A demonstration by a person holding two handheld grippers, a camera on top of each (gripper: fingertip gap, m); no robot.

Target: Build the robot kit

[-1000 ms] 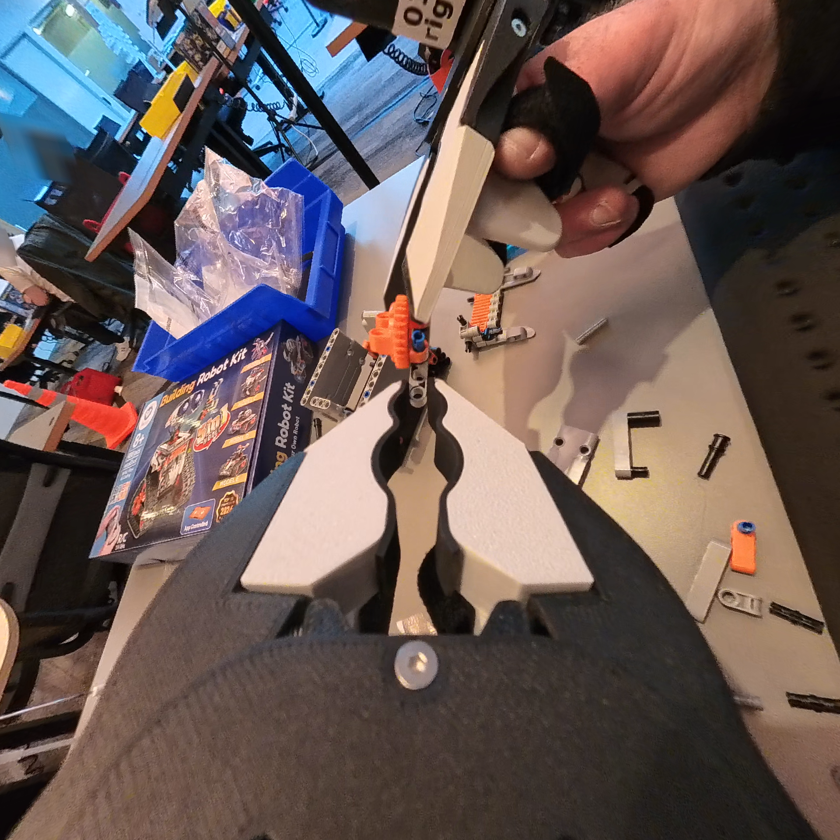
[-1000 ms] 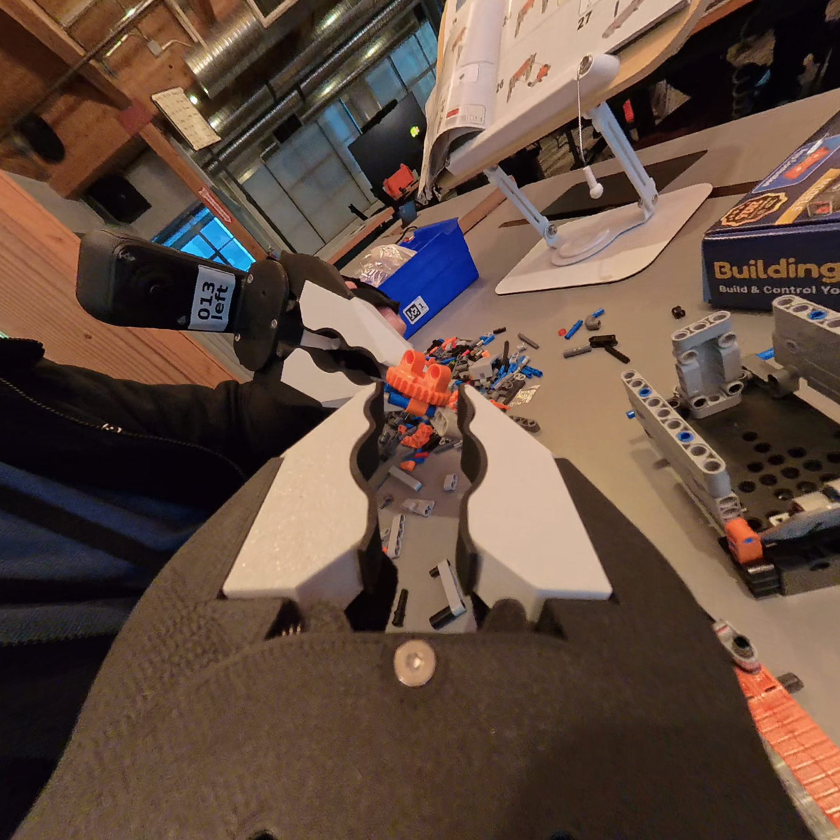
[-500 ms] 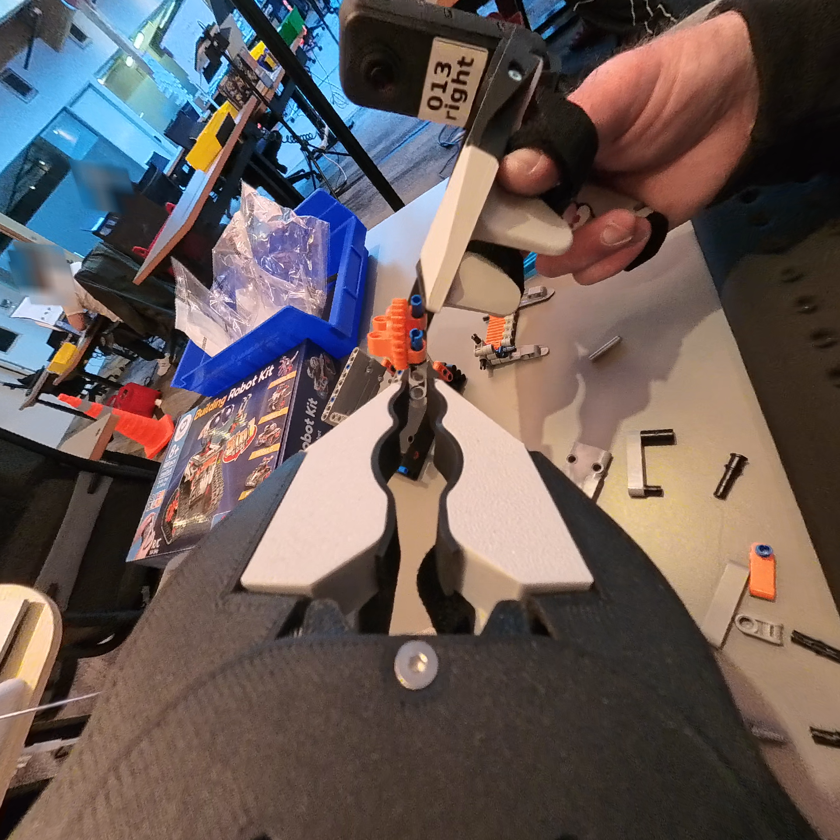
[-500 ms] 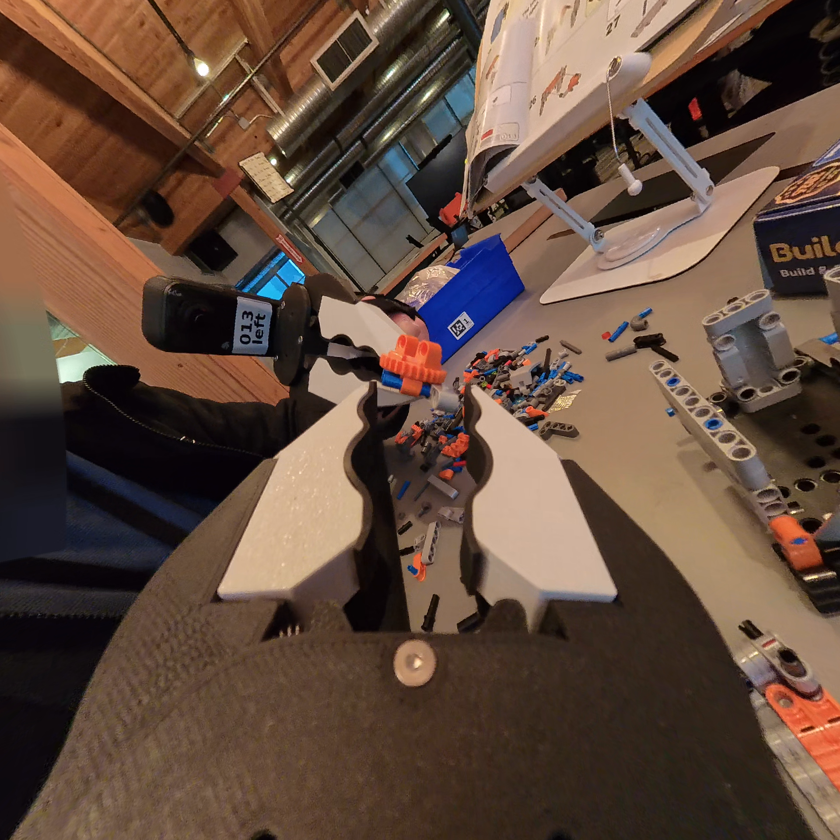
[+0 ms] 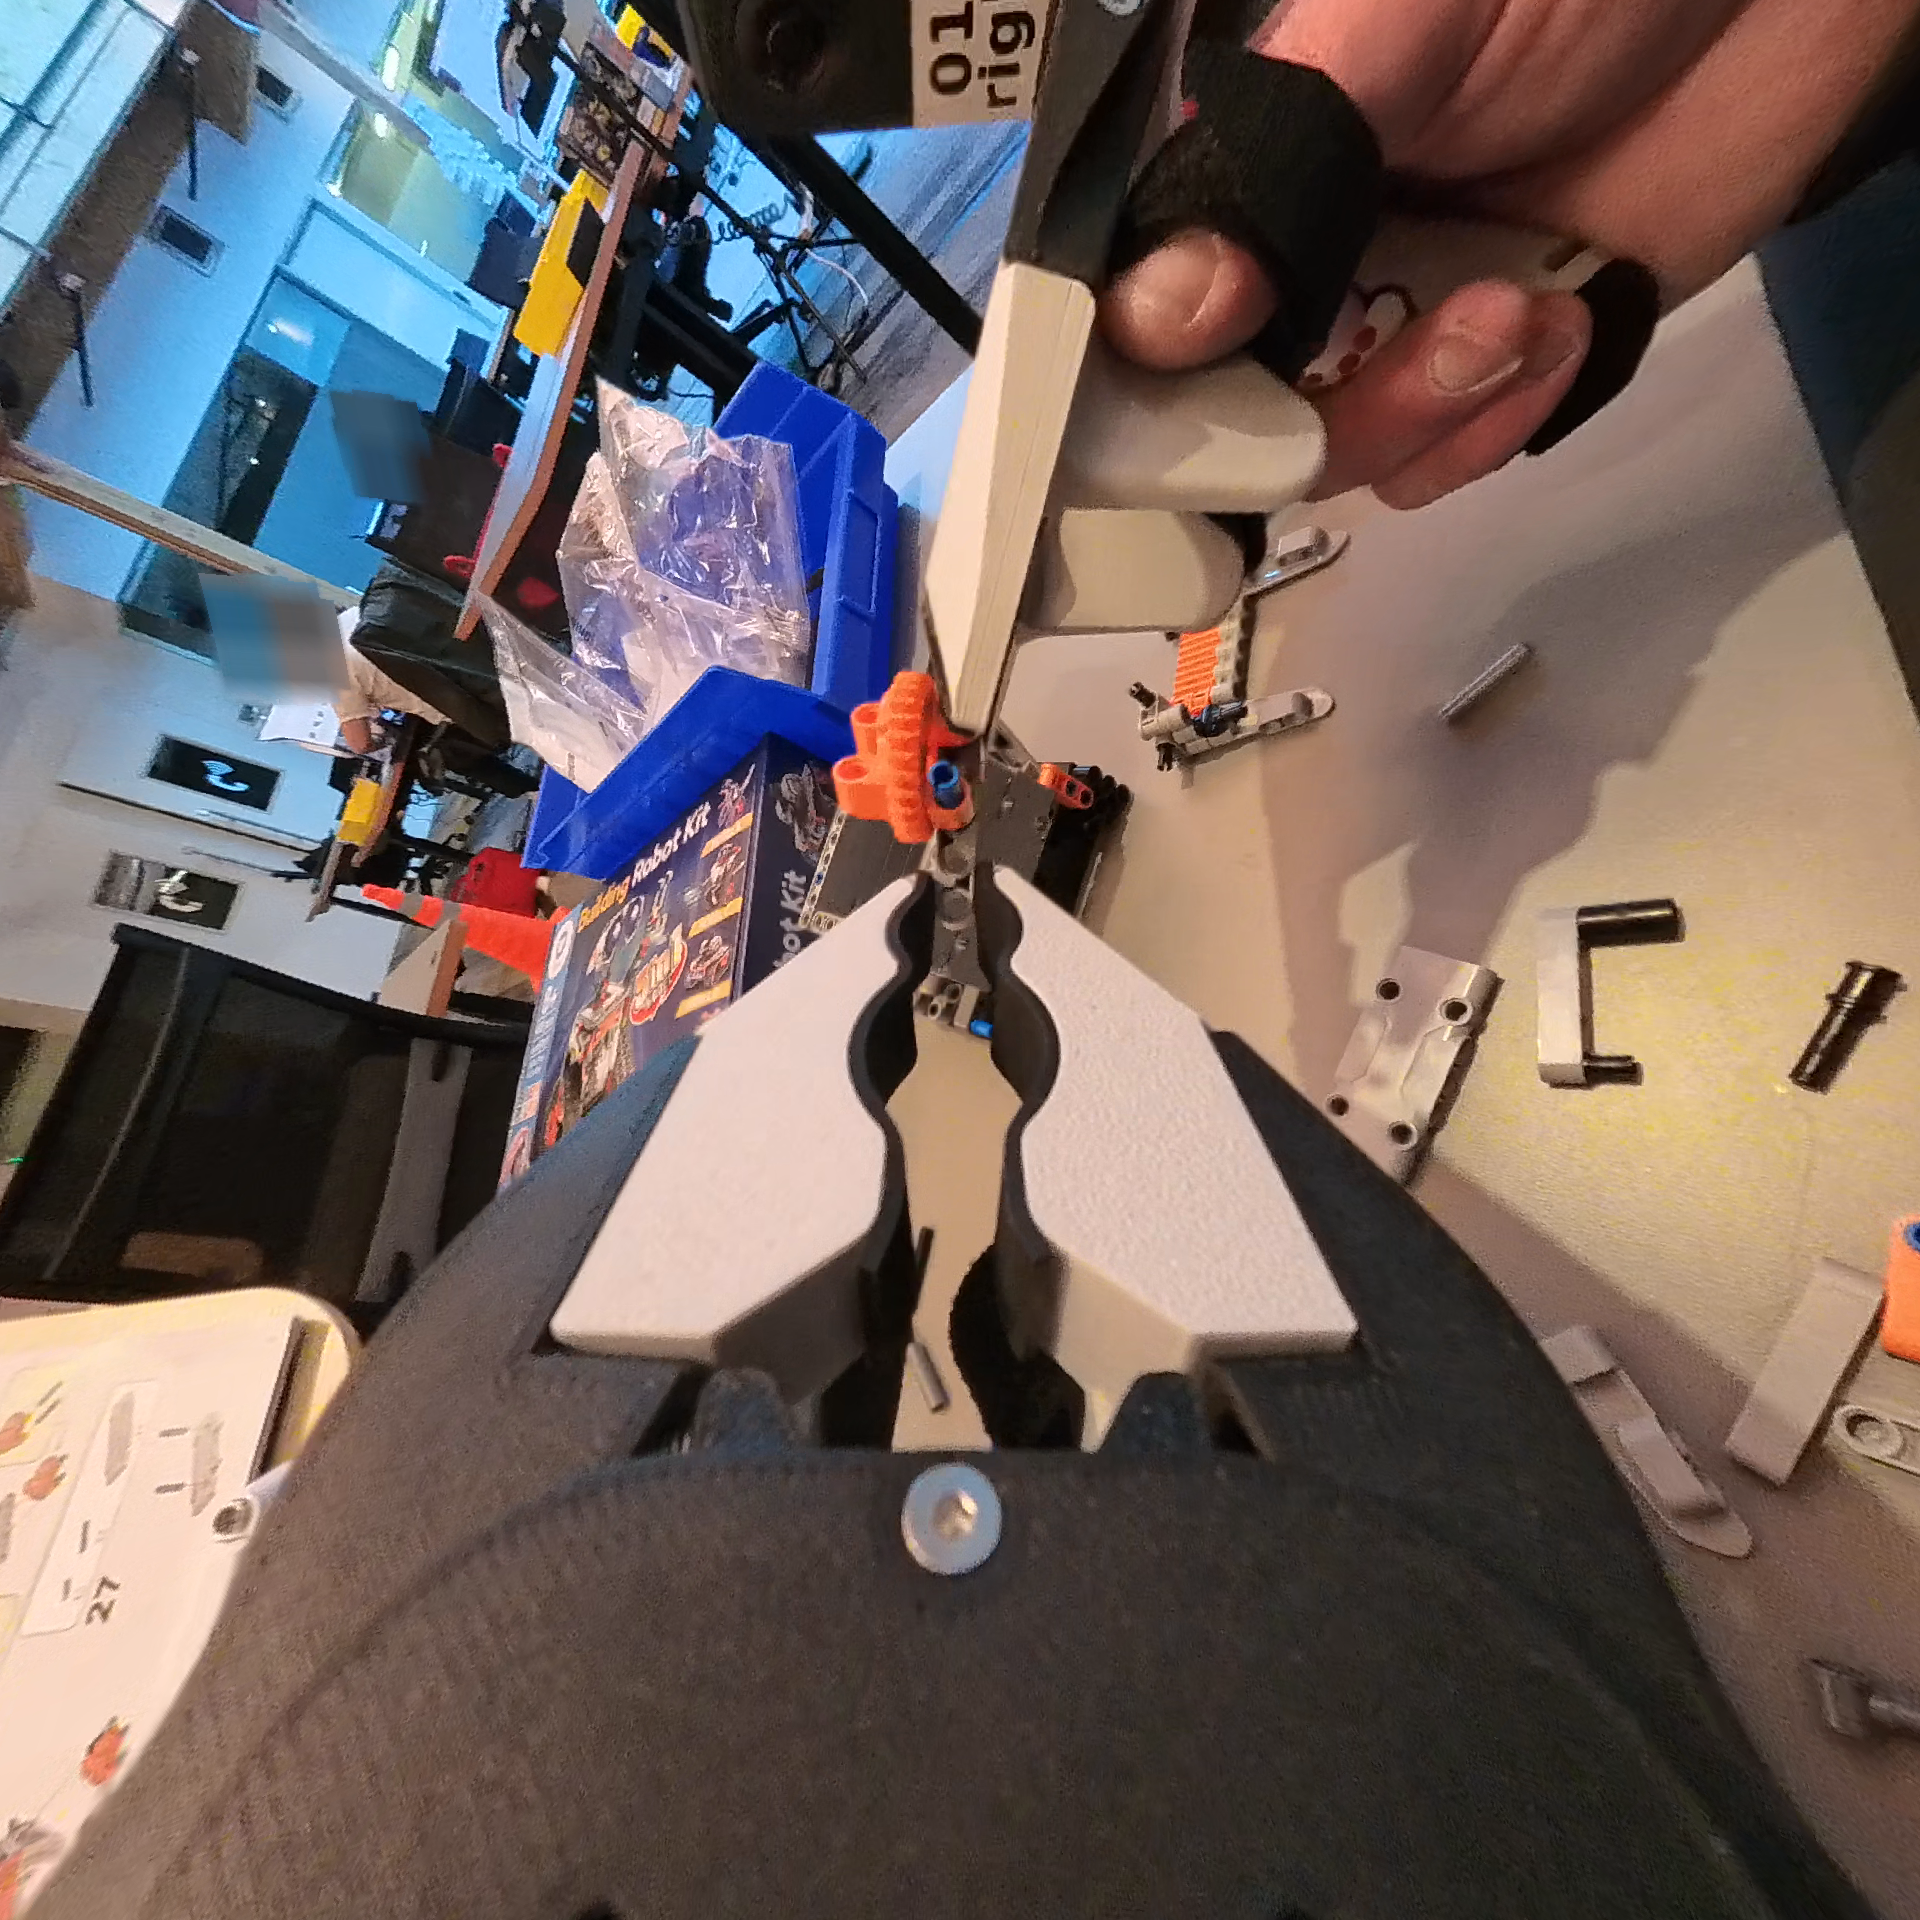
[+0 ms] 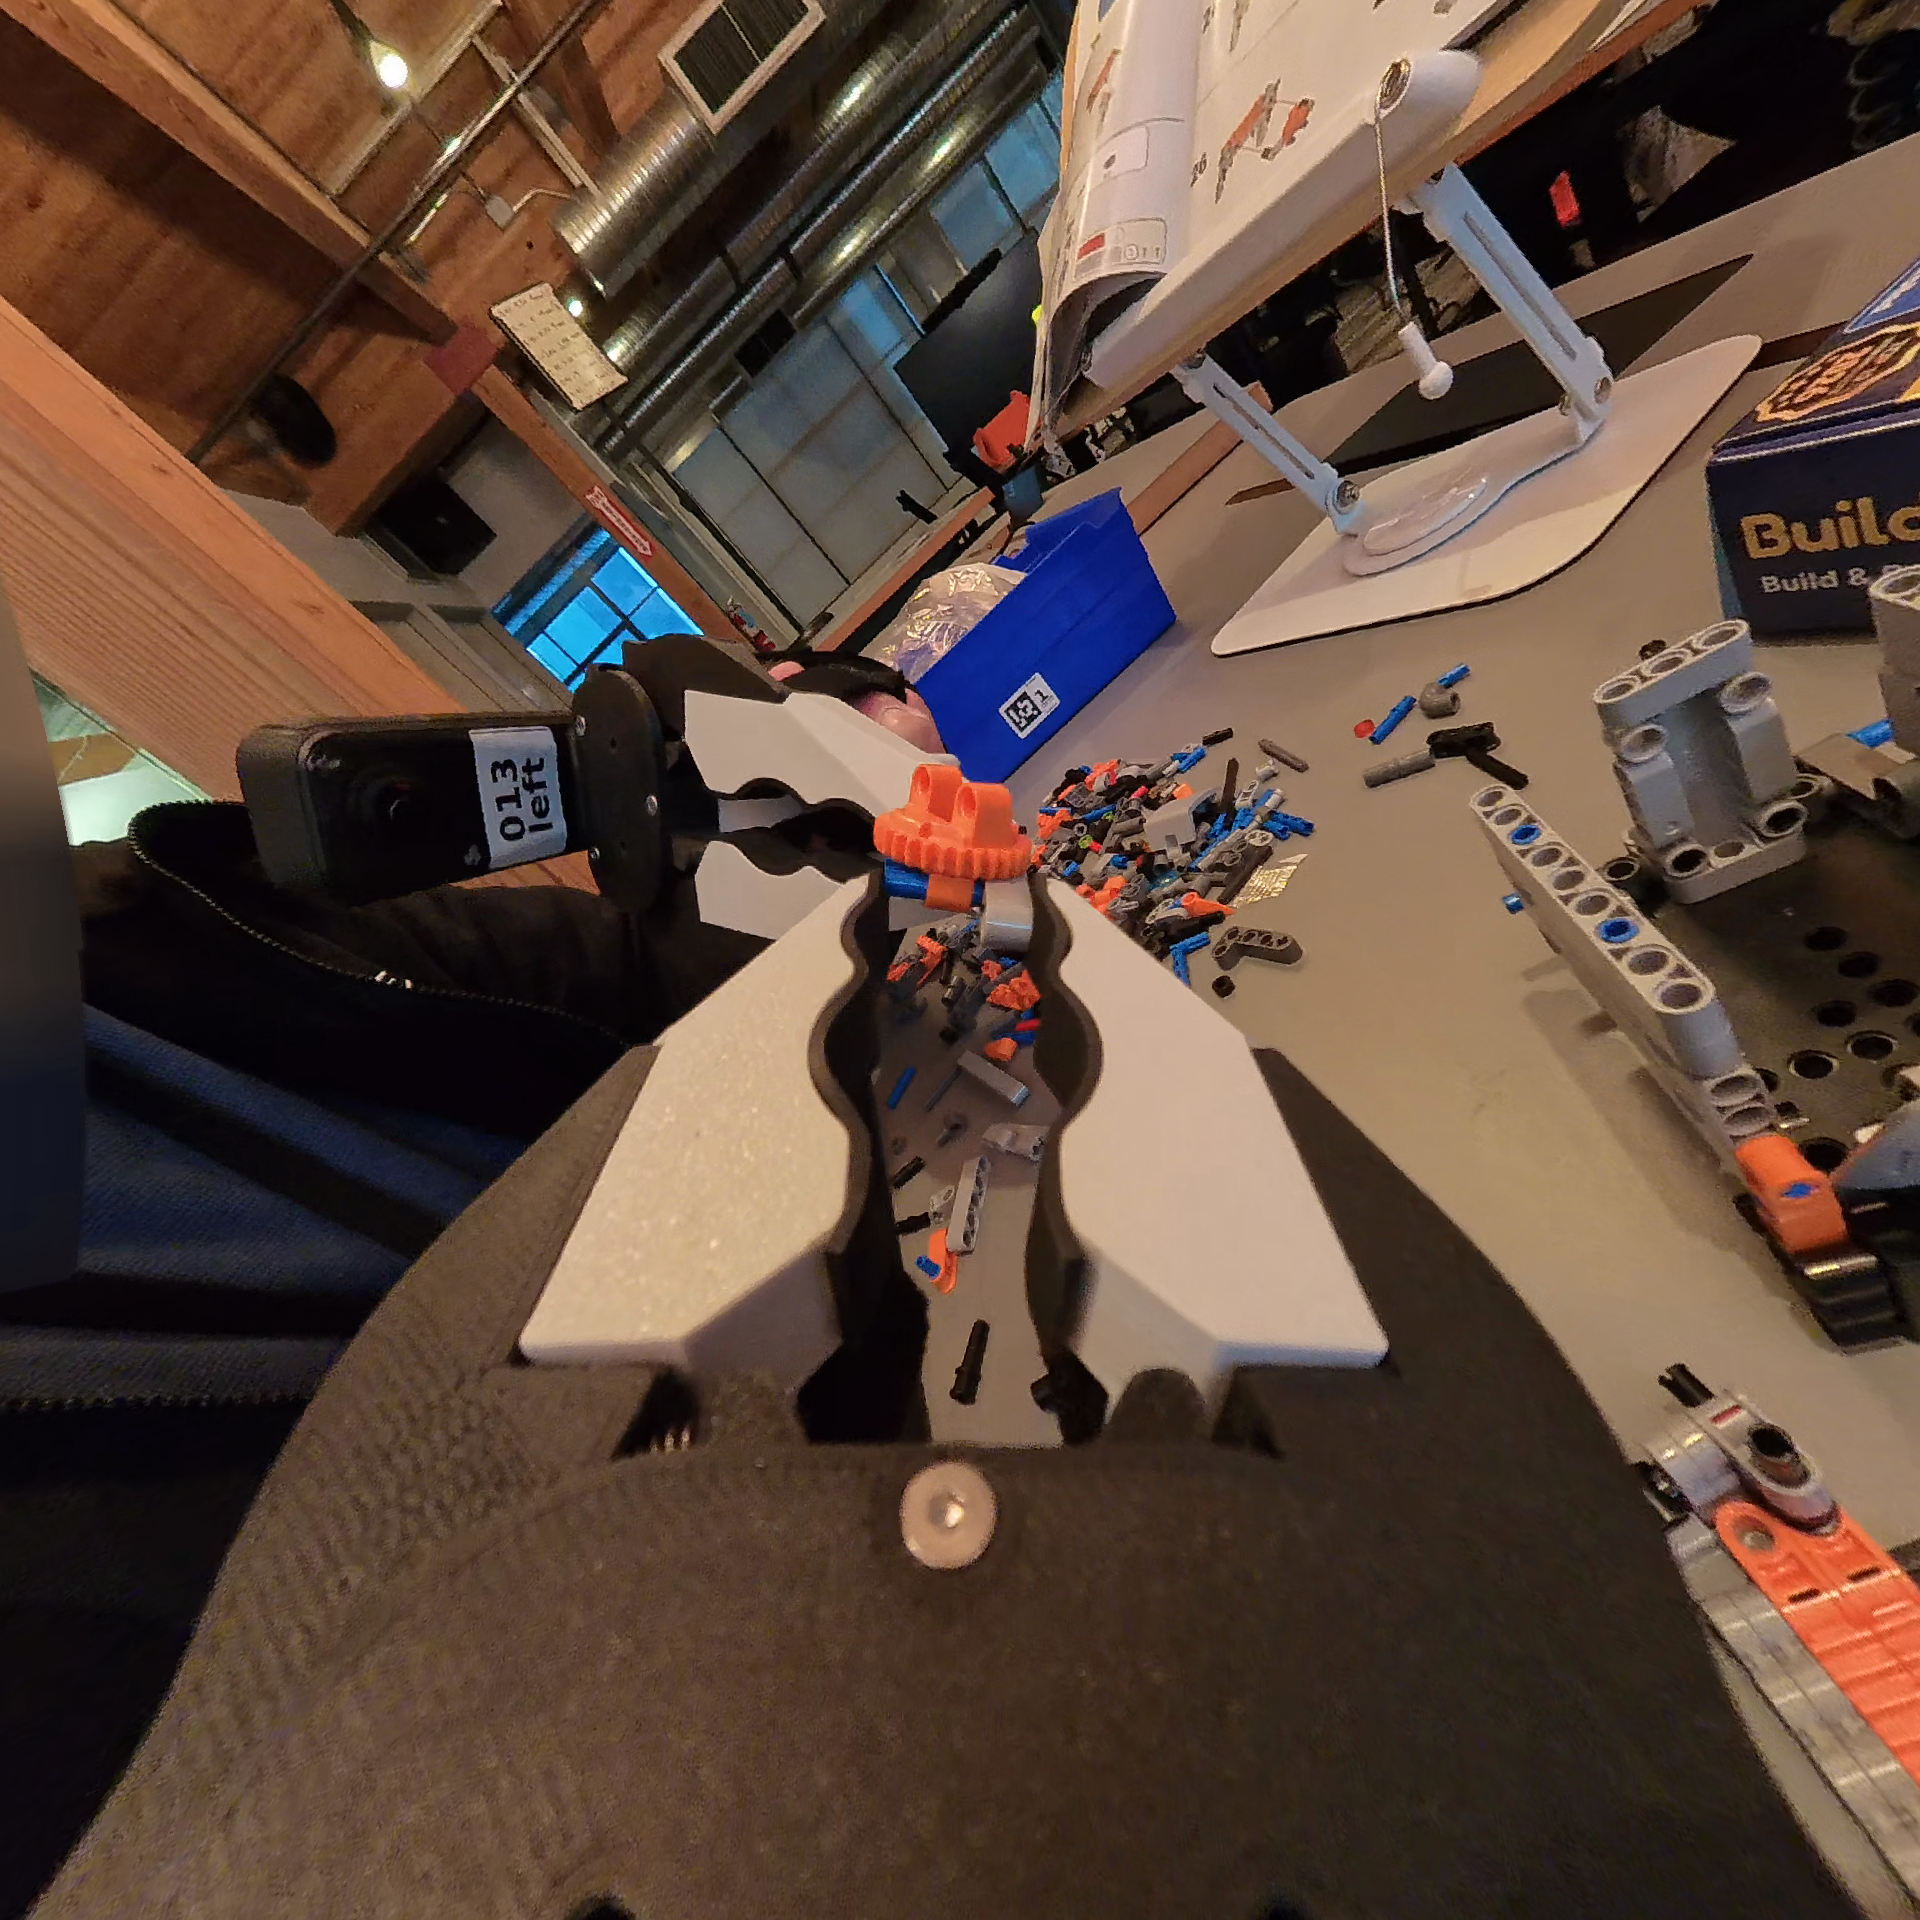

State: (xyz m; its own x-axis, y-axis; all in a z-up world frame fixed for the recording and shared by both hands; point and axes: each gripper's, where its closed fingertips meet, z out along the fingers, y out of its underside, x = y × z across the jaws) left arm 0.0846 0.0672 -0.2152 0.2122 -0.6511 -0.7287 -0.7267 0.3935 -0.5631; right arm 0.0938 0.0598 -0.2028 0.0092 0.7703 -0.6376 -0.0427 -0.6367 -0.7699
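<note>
A small assembly, an orange gear (image 5: 894, 769) on a dark grey beam (image 5: 951, 935) with blue pins, is held in the air above the table. My left gripper (image 5: 956, 894) is shut on the grey beam below the gear. My right gripper (image 5: 971, 717) comes down from above, held by a hand, with its tips at the gear. In the right wrist view the orange gear (image 6: 951, 831) sits just above my right gripper (image 6: 956, 899), whose tips close on the blue pins and a light grey connector under it. The left gripper (image 6: 774, 821) reaches in from the left.
A blue bin (image 5: 810, 582) with plastic bags and a kit box (image 5: 665, 935) stand behind. Loose grey and black parts (image 5: 1579, 997) lie to the right. A pile of small parts (image 6: 1164, 852), a half-built model on a black perforated plate (image 6: 1662, 935) and a booklet stand (image 6: 1455, 499) are on the table. The tips of both grippers are at nearly the same place.
Both grippers have stayed at the orange gear assembly while it tilted and shifted slightly. The right gripper's tips have moved closer in under the gear. The booklet stand has come into the left view.
</note>
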